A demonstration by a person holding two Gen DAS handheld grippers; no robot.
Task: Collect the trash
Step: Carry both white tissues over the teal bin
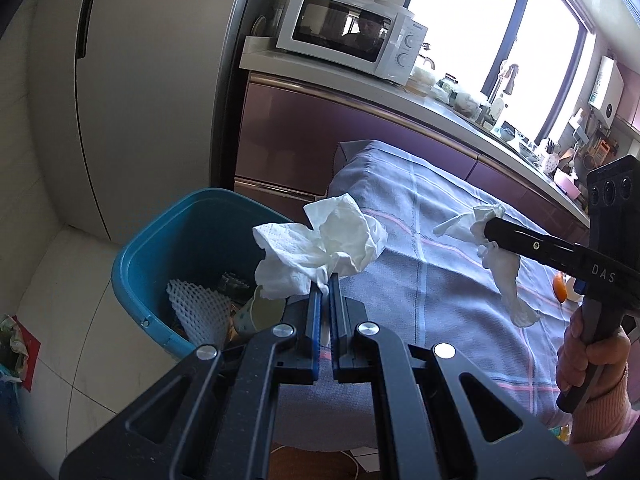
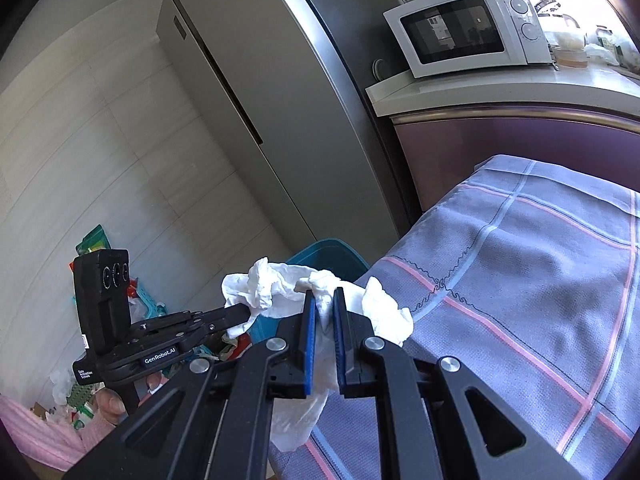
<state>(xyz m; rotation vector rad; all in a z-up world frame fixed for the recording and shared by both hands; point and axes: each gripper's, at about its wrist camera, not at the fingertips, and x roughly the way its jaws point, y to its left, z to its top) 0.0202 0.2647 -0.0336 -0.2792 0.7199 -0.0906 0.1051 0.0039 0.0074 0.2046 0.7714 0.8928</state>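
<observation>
My left gripper (image 1: 326, 280) is shut on a crumpled white tissue (image 1: 320, 240), which hangs over the near rim of a blue trash bin (image 1: 160, 256) on the floor beside the table. Inside the bin lie a white foam net (image 1: 196, 308) and a paper cup (image 1: 256, 316). To the right, above the tablecloth, my right gripper (image 1: 486, 232) is shut on a second white tissue (image 1: 508, 280) that dangles below it. In the right wrist view that gripper (image 2: 323, 296) pinches its tissue (image 2: 384, 312). The left gripper (image 2: 244, 314) with its tissue (image 2: 252, 284) is just left of it, and the bin (image 2: 324, 254) shows behind them.
A table with a purple checked cloth (image 1: 440, 280) fills the right side, with an orange item (image 1: 562, 286) on it. A grey fridge (image 2: 248, 80) stands behind the bin. On the purple counter sits a microwave (image 1: 352, 28). Bags and clutter (image 2: 92, 248) lie on the floor.
</observation>
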